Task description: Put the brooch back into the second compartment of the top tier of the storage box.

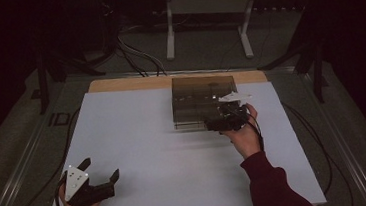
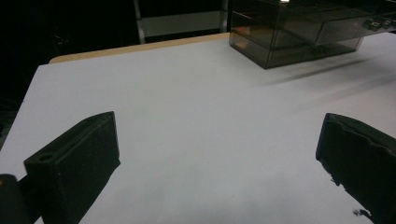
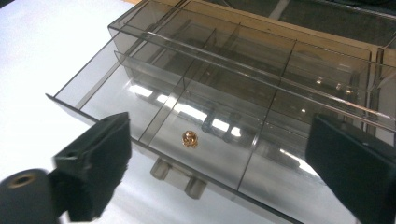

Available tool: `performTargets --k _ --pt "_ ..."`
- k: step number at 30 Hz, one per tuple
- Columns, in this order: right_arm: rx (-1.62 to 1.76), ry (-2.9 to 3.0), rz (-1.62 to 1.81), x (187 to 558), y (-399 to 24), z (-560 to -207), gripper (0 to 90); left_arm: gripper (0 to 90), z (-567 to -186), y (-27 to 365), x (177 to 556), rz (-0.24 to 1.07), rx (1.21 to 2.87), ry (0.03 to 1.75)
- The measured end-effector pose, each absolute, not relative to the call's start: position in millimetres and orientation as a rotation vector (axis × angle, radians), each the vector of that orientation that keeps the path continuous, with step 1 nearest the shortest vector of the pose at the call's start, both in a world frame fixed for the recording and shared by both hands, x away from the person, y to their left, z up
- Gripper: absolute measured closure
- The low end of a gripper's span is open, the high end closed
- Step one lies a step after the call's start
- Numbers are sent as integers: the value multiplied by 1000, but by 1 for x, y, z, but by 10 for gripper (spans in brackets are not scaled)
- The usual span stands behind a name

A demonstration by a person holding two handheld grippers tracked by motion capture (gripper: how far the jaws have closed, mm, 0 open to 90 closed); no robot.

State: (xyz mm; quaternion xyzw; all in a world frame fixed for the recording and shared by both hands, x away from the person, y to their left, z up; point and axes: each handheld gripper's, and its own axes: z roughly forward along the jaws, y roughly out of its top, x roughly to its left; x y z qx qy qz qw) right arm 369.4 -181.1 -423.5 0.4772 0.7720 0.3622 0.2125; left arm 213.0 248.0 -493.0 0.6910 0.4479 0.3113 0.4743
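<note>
A smoky see-through drawer box [image 1: 203, 98] stands at the back middle of the white table top [image 1: 150, 151]. Its lower drawer [image 3: 140, 88] is pulled out and split into compartments. A small gold trinket [image 3: 189, 138] lies in the drawer's middle front compartment, just behind the drawer's two-post handle [image 3: 180, 178]. My right gripper [image 1: 219, 122] hovers at the box's front, open, its jaws wide on either side of the drawer [image 3: 224, 163], holding nothing. My left gripper [image 1: 101, 169] rests open near the table's front left, over bare table [image 2: 217, 163]. The box [image 2: 299, 32] is far off to its right.
A wooden strip [image 1: 129, 83] edges the table's far side. Beyond it stand a white metal frame [image 1: 208, 10] and cables on the dark floor [image 1: 137, 57]. Cables trail from both grippers along the table's sides.
</note>
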Motion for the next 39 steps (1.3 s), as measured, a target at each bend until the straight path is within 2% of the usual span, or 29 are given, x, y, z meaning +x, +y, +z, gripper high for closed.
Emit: performTargets --k 8,24,39 --pt "1303 2135 1017 359 -189 -421 2 5 -493 248 213 758 1693 1096" --pt "1249 2105 1054 325 -205 -425 1 5 -493 247 213 754 1698 1098" --pt "1245 2078 1073 295 -231 -443 1 5 -494 247 214 746 1698 1103"
